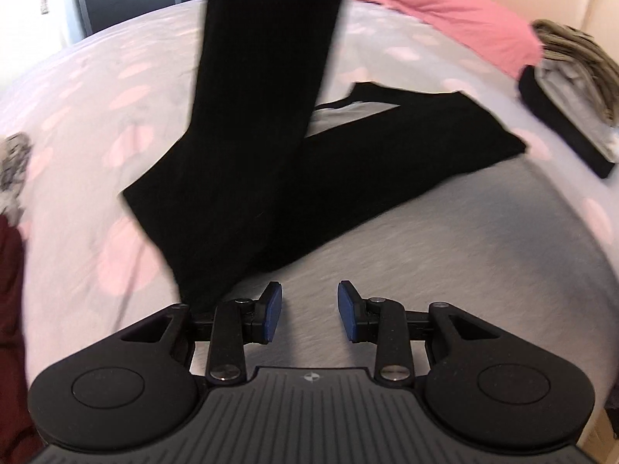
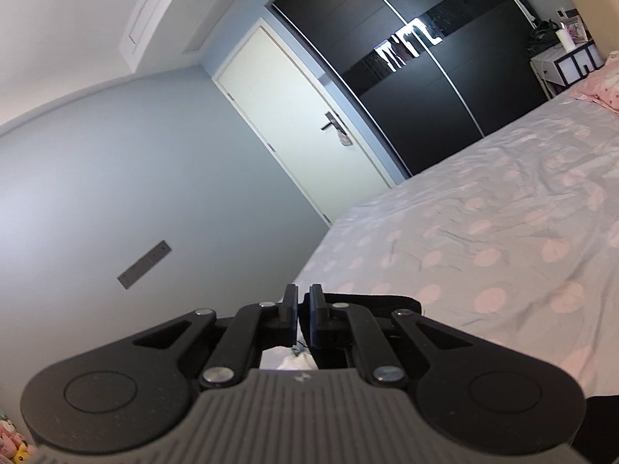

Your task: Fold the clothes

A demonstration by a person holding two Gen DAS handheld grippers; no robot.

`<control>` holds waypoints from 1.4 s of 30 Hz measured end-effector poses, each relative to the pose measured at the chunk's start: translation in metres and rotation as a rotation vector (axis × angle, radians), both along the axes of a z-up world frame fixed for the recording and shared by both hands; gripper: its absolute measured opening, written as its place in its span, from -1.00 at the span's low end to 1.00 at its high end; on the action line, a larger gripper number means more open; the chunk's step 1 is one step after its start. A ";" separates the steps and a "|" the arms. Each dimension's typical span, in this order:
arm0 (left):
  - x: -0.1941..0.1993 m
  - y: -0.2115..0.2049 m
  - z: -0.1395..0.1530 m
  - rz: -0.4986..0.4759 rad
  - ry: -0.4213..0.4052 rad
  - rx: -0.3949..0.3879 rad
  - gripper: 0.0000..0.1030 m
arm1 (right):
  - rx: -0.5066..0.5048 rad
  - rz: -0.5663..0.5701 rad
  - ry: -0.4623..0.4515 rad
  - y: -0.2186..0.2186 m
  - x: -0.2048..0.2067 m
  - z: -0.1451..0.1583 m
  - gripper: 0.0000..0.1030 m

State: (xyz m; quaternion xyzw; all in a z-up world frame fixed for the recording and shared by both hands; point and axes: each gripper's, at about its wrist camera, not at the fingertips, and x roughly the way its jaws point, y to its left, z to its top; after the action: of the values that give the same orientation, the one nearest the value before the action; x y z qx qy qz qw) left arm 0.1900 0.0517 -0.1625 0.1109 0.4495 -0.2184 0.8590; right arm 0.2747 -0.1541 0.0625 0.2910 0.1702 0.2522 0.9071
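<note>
A bedroom: a bed (image 1: 483, 270) under a pale sheet dotted with pink, a dark wardrobe (image 2: 425, 89) and a white door (image 2: 294, 123) beyond it.

The trousers (image 1: 263, 162), black, are partly on the bed and partly in the air. One leg lies flat across the sheet toward the right; the other rises steeply out of the top of the left wrist view. Their joined part rests on the sheet just ahead of the left tool (image 1: 309, 311).

The right tool (image 2: 303, 313) is closed to a thin slit, and black cloth shows at and behind its right finger. I judge it is pinching the raised end of the trousers, though the grip point itself is mostly hidden. The left tool hovers low over the sheet with its blue pads (image 1: 272, 313) well apart, holding nothing.

Further out, at the right edge, a stack (image 1: 572, 116) of folded pieces in black, grey and tan sits near a pink cloth (image 1: 456, 27). At the left edge lie a dark red garment (image 1: 9, 309) and a patterned one (image 1: 15, 162), loose.

As for progress, the trousers look mid-fold: one leg laid out, the other lifted, perhaps to bring it over its mate. The stack suggests some pieces are done; the loose ones at left appear to remain.
</note>
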 end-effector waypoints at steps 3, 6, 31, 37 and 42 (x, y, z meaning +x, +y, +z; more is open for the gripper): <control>0.002 0.009 0.004 0.035 -0.003 -0.037 -0.41 | 0.005 0.008 -0.030 0.002 -0.004 0.014 -0.86; 0.002 -0.002 0.006 0.020 -0.037 -0.064 -0.41 | 0.012 0.005 -0.031 0.002 -0.006 0.021 -0.86; 0.015 -0.002 -0.003 0.164 -0.092 -0.015 -0.42 | -0.013 -0.072 0.037 -0.039 -0.011 0.006 -0.86; 0.007 -0.009 0.001 0.136 -0.118 -0.002 -0.41 | -0.016 -0.086 0.050 -0.048 -0.014 0.000 -0.86; 0.007 -0.006 -0.002 0.164 -0.118 0.030 -0.41 | -0.034 -0.076 0.049 -0.046 -0.015 -0.001 -0.86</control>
State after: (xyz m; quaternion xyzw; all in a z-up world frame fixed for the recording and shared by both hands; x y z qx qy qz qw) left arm 0.1967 0.0459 -0.1645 0.0990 0.4090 -0.1338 0.8972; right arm 0.2599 -0.2001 0.0611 0.2878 0.1856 0.2073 0.9164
